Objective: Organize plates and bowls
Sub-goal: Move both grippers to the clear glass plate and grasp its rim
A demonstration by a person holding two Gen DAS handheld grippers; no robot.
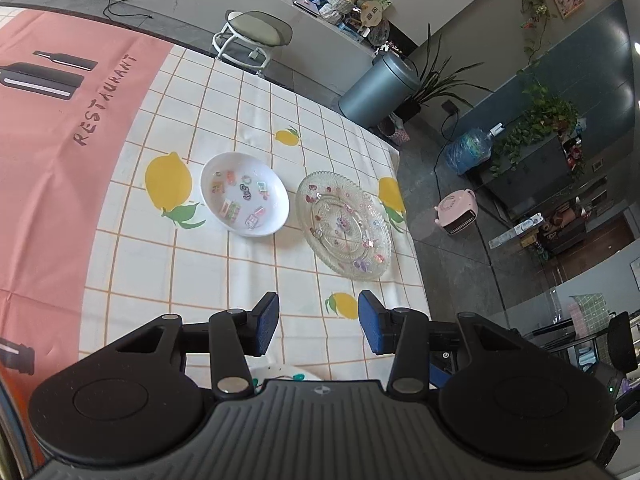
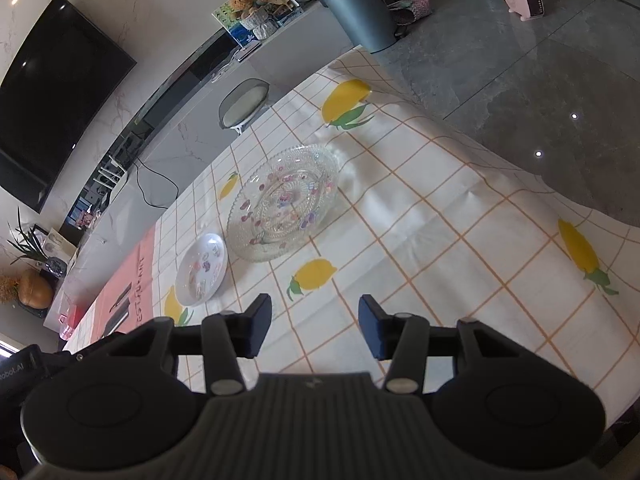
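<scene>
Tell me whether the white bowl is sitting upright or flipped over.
Upright. The white bowl rests on its base on the lemon-print tablecloth, its hollow facing up with small colourful decorations visible inside, beside the glass plate.

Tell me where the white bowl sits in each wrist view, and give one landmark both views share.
Left wrist view: the white bowl lies just left of centre, left of the glass plate.
Right wrist view: the white bowl lies lower left of centre, down-left of the glass plate.
Shared landmark: the grey bin on the floor past the table's far edge.
</scene>
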